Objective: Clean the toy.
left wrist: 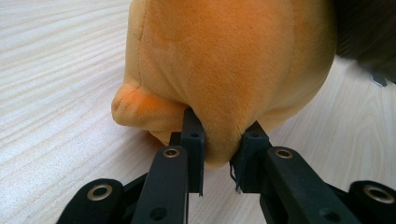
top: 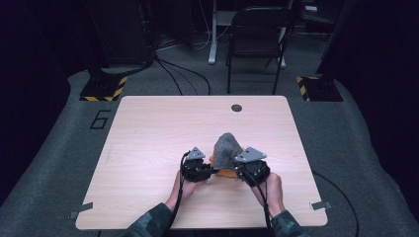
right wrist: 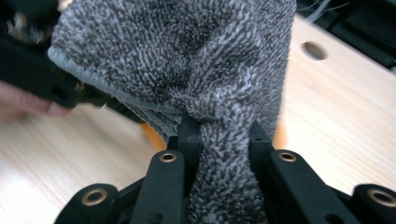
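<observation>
High view: I see the grey towel (top: 227, 148) peaked upward at table (top: 148, 148) centre, draped over the orange plush toy (top: 225, 172). Left gripper view: left gripper (left wrist: 223, 154) pinches the plush. Right gripper view: right gripper (right wrist: 224, 140) clamps a towel fold.

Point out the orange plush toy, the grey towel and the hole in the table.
orange plush toy (left wrist: 224, 60), left gripper view, on its furry body.
grey towel (right wrist: 187, 51), right gripper view, on its looped cloth.
hole in the table (top: 236, 107), high view, on its middle.
</observation>
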{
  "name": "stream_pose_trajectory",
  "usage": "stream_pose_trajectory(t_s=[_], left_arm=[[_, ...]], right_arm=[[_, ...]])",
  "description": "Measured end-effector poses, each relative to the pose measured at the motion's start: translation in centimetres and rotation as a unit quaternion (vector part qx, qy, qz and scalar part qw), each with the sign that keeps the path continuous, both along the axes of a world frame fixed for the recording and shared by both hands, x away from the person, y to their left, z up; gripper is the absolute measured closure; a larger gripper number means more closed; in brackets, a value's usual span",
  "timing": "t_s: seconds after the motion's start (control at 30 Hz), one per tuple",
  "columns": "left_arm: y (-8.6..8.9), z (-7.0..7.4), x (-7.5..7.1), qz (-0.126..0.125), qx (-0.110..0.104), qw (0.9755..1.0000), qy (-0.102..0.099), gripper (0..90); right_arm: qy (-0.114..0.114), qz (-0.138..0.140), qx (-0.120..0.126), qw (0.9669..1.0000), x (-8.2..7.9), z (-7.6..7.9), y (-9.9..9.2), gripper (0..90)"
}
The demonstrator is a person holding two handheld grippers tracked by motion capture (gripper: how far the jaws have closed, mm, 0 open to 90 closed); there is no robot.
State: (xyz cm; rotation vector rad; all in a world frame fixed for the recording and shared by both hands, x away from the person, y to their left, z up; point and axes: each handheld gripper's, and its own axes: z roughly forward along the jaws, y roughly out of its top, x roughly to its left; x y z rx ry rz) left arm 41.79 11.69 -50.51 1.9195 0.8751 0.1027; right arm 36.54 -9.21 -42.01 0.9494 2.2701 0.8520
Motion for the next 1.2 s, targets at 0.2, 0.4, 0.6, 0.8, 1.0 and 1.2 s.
stream_pose_trajectory(t_s=[0.2,0.4,0.6,0.8,1.0,1.2], left_arm=[[-0.2,-0.1,0.1,-0.005,0.001,1.0000,-0.004,76.7],[-0.1,-0.1,0.1,-0.005,0.004,1.0000,-0.006,76.7],[-0.1,-0.1,0.2,-0.006,-0.003,1.0000,-0.001,76.7],[-0.1,-0.1,0.2,-0.008,-0.003,1.0000,-0.002,76.7],[-0.1,-0.1,0.2,-0.007,-0.003,1.0000,0.000,76.7],[0.1,-0.1,0.3,-0.002,-0.001,1.0000,0.003,76.7]], right_arm=[[-0.006,-0.005,-0.024,0.9997,0.6,-1.2,-0.1,74.9],[0.006,-0.027,-0.018,0.9994,1.1,-1.6,-1.8,74.8],[0.031,-0.065,-0.011,0.9974,1.9,-2.5,-3.8,74.8],[0.057,-0.095,-0.008,0.9938,3.2,-4.3,-5.8,74.8],[0.096,-0.113,-0.026,0.9886,4.8,-6.8,-6.6,74.7],[0.064,-0.126,-0.006,0.9899,3.7,-3.8,-7.4,74.8]])
